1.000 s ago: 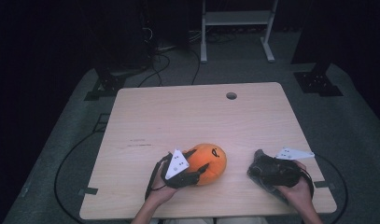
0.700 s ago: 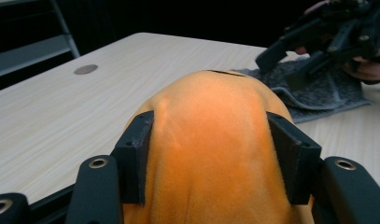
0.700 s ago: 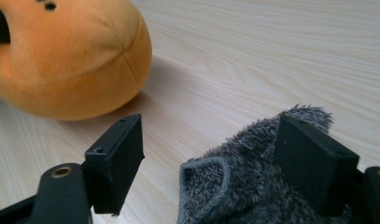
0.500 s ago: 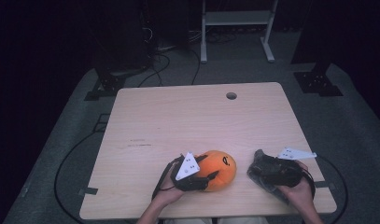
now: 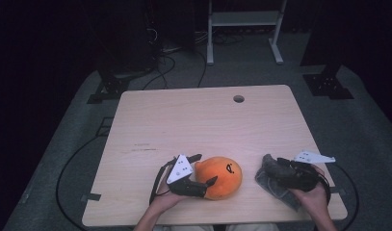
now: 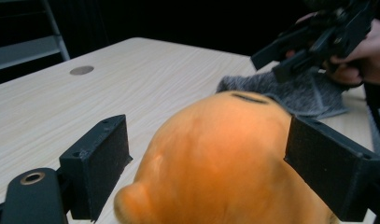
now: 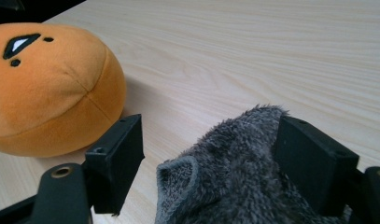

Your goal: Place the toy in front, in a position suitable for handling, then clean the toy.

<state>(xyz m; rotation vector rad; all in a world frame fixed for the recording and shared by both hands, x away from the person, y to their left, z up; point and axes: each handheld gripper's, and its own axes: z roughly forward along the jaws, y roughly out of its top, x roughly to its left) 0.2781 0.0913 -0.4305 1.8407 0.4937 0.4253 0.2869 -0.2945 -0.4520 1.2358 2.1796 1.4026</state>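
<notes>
Right now the orange plush toy [image 5: 221, 177] lies near the desk's [image 5: 203, 120] front edge, at about three o'clock from the left tongs [image 5: 204, 169], whose jaws have just been opening and now straddle its rounded end without clearly pressing. The right tongs [image 5: 266, 168] stand open around the grey fleecy cloth [image 7: 234, 186], at three o'clock from the toy. The left hand is nearer the toy.

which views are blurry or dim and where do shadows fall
High view: dim, dark around the table, soft detail. Left gripper view: orange plush blurred up close, grey cloth behind it sharper. Right gripper view: sharp on the cloth's fibres, the plush casting a soft shadow on the wood beside it.
</notes>
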